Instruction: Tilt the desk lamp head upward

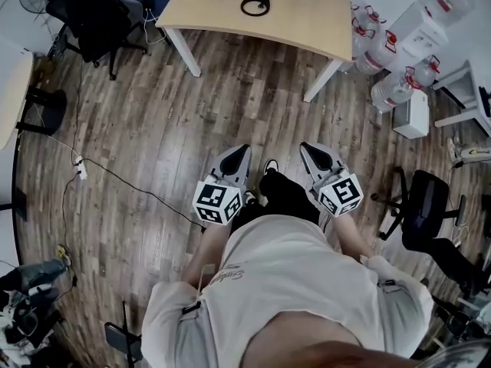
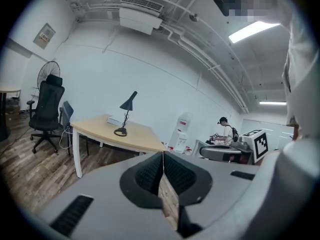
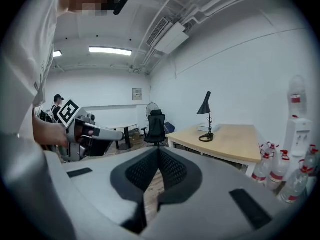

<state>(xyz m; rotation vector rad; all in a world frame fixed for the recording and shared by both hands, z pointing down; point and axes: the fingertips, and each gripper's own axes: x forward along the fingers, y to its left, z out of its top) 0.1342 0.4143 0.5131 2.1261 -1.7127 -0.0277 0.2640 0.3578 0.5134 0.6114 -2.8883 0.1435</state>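
Observation:
The black desk lamp (image 2: 125, 116) stands on a light wooden desk (image 2: 102, 131) well ahead of me, its cone head angled down. The head view shows its ring base (image 1: 255, 3) on the desk (image 1: 307, 14) at the top. It appears again in the right gripper view as the lamp (image 3: 206, 115). My left gripper (image 1: 245, 150) and right gripper (image 1: 304, 146) are held close to my body over the floor, far from the lamp. The left gripper (image 2: 163, 155) and right gripper (image 3: 159, 150) both have jaws closed together with nothing between them.
A black office chair (image 1: 92, 14) stands left of the desk. Water bottles (image 1: 383, 60) and a dispenser (image 1: 433, 14) sit to its right. A cable with a power strip (image 1: 79, 171) crosses the wood floor. Another black chair (image 1: 426, 205) is at my right. A person (image 2: 227, 129) sits far off.

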